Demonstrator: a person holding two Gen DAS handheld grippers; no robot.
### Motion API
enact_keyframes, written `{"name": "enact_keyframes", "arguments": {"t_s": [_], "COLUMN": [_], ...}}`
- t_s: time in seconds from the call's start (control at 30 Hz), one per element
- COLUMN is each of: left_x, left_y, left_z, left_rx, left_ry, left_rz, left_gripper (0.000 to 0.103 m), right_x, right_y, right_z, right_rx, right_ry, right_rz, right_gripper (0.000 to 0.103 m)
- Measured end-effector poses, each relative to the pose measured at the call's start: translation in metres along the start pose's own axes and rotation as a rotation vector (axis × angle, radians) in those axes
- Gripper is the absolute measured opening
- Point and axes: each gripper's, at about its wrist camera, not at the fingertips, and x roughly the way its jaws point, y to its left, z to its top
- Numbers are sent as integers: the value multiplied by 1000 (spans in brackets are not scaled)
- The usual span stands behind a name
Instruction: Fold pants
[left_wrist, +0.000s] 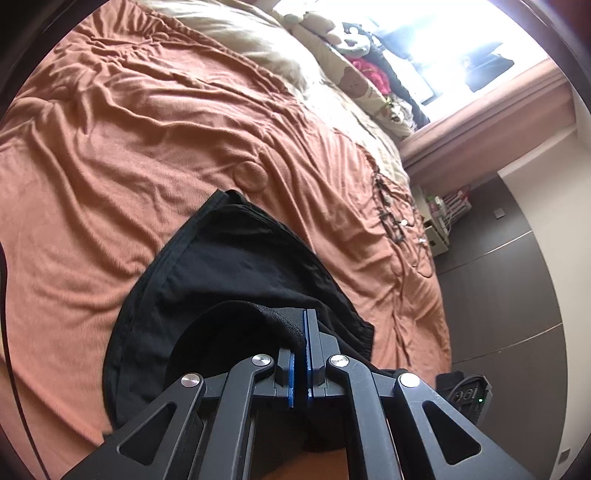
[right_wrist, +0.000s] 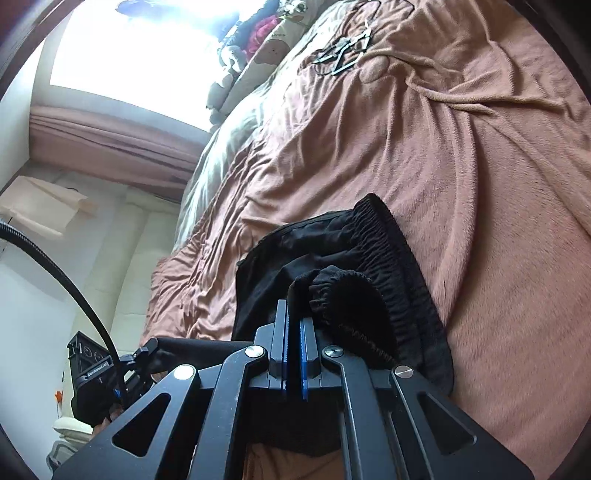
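Black pants (left_wrist: 236, 266) lie partly folded on an orange-brown blanket. My left gripper (left_wrist: 304, 328) is shut on a fold of the pants fabric near a ribbed edge. In the right wrist view the pants (right_wrist: 332, 251) show their gathered elastic waistband. My right gripper (right_wrist: 293, 317) is shut on a bunched part of the pants beside that waistband. The left gripper (right_wrist: 144, 354) also shows at the lower left of the right wrist view, holding the cloth's other end.
The blanket (left_wrist: 129, 147) covers a bed, with cream bedding (left_wrist: 266, 48) and soft toys (left_wrist: 354, 81) by a bright window. Dark metal hangers (left_wrist: 395, 210) lie on the blanket; they also show in the right wrist view (right_wrist: 343, 55). Bed edge and dark floor (left_wrist: 498, 288) at right.
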Motion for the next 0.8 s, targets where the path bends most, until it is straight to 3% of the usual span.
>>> {"name": "enact_keyframes", "arguments": {"t_s": [0.3,0.37,0.4,0.43,0.5,0.67,0.8], "left_x": [59,65,68,69,65,60,65], "left_y": [16,13,10,9,7,7,8], "left_z": [39,44,45,45,45,48,51], "left_rx": [47,89,125,138,176,284,388], "left_ry": [43,38,42,47,30,25,45], "left_rz": [94,163,205,213,220,289,349], "left_gripper": [4,11,26,49,72,72,72], "right_x": [40,47,50,50,43,22,8], "right_y": [4,5,6,9,17,32,34], "right_z": [20,23,25,25,26,25,26], "right_rx": [-15,-22,-28,-33,-66,-161,-231], "right_ry": [11,22,25,26,6,-23,-21], "right_rz": [-76,-112,-119,-122,-124,-134,-209], "right_gripper": [3,8,17,37,69,72,72]}}
